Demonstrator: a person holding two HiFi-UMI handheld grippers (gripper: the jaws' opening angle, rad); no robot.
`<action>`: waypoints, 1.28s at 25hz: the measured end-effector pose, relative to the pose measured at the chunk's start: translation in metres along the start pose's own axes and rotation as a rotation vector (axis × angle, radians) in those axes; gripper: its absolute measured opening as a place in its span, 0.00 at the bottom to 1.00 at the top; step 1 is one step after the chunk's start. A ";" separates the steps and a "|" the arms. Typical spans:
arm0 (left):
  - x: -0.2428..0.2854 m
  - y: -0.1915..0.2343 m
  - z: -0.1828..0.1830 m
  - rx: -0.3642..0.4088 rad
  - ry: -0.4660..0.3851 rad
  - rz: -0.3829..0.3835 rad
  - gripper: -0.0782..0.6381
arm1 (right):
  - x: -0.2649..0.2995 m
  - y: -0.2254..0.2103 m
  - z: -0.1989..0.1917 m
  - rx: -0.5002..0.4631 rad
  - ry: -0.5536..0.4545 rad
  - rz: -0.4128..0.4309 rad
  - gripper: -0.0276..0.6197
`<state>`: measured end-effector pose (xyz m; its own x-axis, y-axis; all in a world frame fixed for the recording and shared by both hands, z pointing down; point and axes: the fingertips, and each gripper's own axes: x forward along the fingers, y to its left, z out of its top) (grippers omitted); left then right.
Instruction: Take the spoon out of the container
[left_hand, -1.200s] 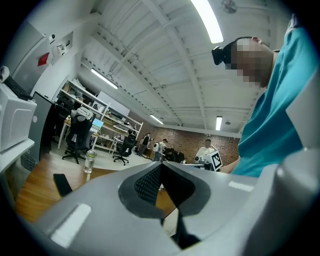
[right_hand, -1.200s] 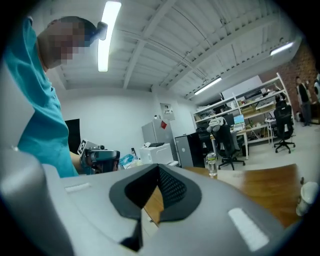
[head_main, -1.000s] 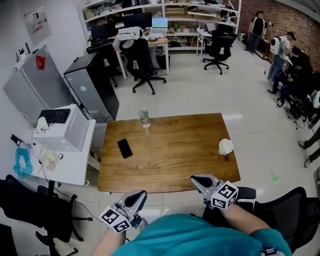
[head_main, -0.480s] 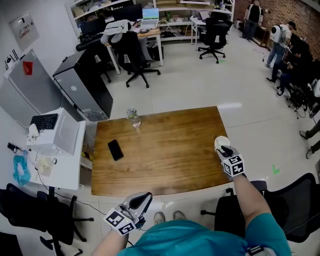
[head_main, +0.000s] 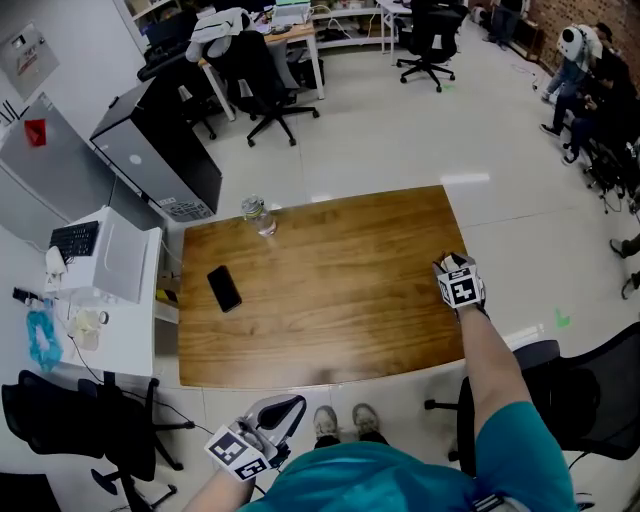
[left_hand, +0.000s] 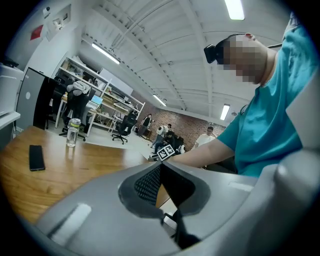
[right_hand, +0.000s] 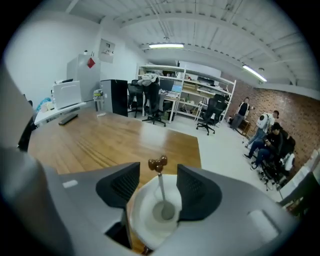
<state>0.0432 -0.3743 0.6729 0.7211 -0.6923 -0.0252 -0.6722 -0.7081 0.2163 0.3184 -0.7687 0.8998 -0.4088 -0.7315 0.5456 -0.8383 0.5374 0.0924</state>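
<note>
Straddling the container (right_hand: 141, 216) and spoon (right_hand: 160, 192), right gripper (right_hand: 159, 175) fingers just opened — left gripper (left_hand: 159, 169) fingers clenched.

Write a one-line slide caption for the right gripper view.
Right gripper, jaws just opening, with a white cup and its brown-topped spoon between them on the wooden table.

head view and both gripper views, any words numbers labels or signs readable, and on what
None reads as text.
Wall notice: too small.
Red tag on grey cabinet: blurred.
Cubes on left gripper and right gripper: square marker patterns, no letters.
</note>
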 end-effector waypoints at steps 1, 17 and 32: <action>0.001 0.002 0.001 -0.002 0.006 0.001 0.11 | 0.006 -0.004 0.001 -0.006 0.017 -0.010 0.40; 0.003 0.000 -0.002 -0.011 0.026 0.011 0.11 | 0.010 -0.001 -0.001 -0.030 0.011 0.027 0.21; -0.014 -0.045 0.034 0.032 -0.046 0.040 0.11 | -0.160 -0.005 0.084 0.002 -0.327 0.086 0.12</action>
<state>0.0575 -0.3379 0.6305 0.6859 -0.7251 -0.0619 -0.7056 -0.6834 0.1872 0.3572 -0.6898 0.7422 -0.5722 -0.7794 0.2553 -0.7961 0.6027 0.0557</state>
